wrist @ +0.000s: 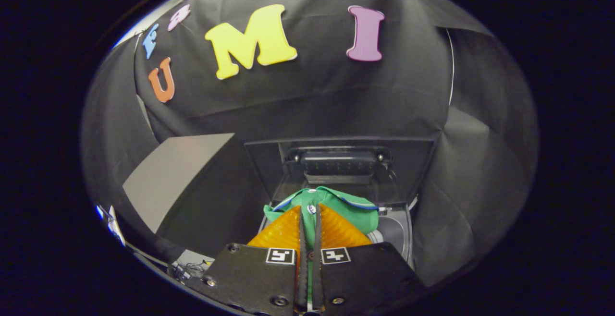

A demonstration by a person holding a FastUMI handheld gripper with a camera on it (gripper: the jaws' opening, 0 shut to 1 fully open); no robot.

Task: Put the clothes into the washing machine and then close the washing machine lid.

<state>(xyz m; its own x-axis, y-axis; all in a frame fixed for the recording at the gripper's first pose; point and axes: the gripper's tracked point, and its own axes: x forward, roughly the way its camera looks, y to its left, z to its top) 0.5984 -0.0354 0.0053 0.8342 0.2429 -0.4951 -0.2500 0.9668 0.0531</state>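
Tongs: my gripper [308, 217] has its fingers drawn nearly together, and I read them as pinching a fold of the green garment [353, 208] between them.
Garment: a green top with a blue-and-white trimmed collar, bunched just ahead of the fingertips and hanging over the washer's mouth.
Washing machine: the opening [394, 232] sits right below and beyond the fingers; a pale round part of the drum shows beside the cloth.
Lid: the lid [336, 162] stands raised behind the opening, its underside facing me.
Done so far: I judge the garment is lifted and brought over the tub.
Left to do: let it drop fully inside, then swing the lid down.
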